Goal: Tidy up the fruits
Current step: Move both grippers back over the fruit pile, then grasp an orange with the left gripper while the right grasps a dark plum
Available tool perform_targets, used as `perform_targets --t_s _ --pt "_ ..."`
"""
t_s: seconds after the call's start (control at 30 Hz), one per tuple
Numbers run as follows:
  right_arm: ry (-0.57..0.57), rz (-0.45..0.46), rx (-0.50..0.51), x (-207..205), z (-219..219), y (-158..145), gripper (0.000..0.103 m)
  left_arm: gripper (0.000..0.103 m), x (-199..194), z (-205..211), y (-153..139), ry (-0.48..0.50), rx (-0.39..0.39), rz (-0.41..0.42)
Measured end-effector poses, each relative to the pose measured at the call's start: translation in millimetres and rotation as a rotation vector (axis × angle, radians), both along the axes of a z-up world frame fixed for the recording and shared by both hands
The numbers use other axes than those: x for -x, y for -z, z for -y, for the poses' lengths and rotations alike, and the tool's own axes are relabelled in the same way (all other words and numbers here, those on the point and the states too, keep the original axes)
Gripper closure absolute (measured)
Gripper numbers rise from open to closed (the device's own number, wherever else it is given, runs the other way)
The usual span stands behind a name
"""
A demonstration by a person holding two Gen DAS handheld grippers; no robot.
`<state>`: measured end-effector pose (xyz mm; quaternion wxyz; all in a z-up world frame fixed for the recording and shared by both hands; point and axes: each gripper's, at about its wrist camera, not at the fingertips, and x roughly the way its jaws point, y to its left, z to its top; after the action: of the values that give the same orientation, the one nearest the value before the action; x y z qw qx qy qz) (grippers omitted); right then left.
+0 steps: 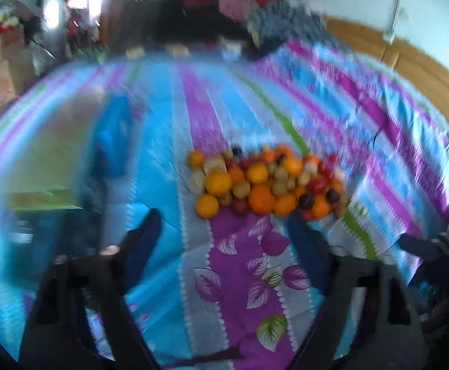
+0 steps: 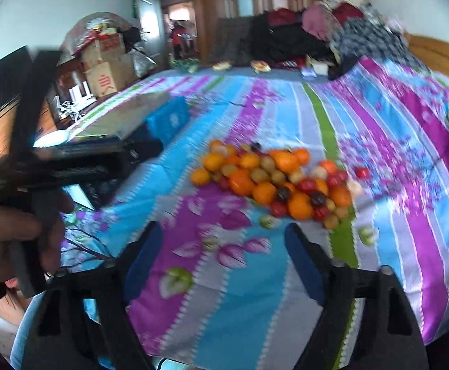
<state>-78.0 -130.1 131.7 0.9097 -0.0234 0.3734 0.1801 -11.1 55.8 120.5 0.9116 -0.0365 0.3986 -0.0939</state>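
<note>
Fruit pile (image 1: pixel 266 182) of oranges, small red and pale pieces lies heaped on the striped bedspread (image 1: pixel 240 277), ahead of both tools. Left gripper (image 1: pixel 224 225) hangs above the cloth, jaws spread wide, holding nothing. Right gripper (image 2: pixel 224 237) likewise gapes empty. A blue box (image 2: pixel 169 120), somewhat blurred, sits well left of the heap.

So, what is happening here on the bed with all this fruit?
A person holds a gripping tool in each hand above a bed with a striped, flowery bedspread. A heap of mixed fruit, oranges and smaller red, dark and pale ones, lies unsorted on it. The left tool and the right tool are both open and empty, short of the heap. A blue box lies further left.
</note>
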Motion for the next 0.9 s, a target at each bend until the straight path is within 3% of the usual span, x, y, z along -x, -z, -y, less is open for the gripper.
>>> perform_targets --t_s 0.07,0.33,0.57,0.6,0.63,0.77,0.9 --pt "0.023 -0.038 -0.015 -7 14 10 0.034 0.049 -22 4 26 0.019 0.008 -0.073" --pt "0.089 -0.102 -0.041 -33 67 40 0.035 0.052 -64 -3 82 -0.032 -0.042 -0.136" --pt "0.192 -0.159 -0.103 -72 123 61 0.039 0.052 -72 6 93 -0.009 -0.063 -0.121" --pt "0.204 -0.171 -0.109 -79 129 65 0.046 0.055 -73 6 94 -0.007 -0.065 -0.122" --pt "0.209 -0.188 -0.127 -86 134 68 0.048 0.069 -73 7 93 0.005 -0.052 -0.121" --pt "0.161 -0.182 -0.167 -108 130 69 0.059 0.069 -70 8 91 0.022 -0.016 -0.129" --pt "0.107 -0.179 -0.163 -133 114 76 0.059 0.069 -64 11 87 0.026 0.021 -0.123"
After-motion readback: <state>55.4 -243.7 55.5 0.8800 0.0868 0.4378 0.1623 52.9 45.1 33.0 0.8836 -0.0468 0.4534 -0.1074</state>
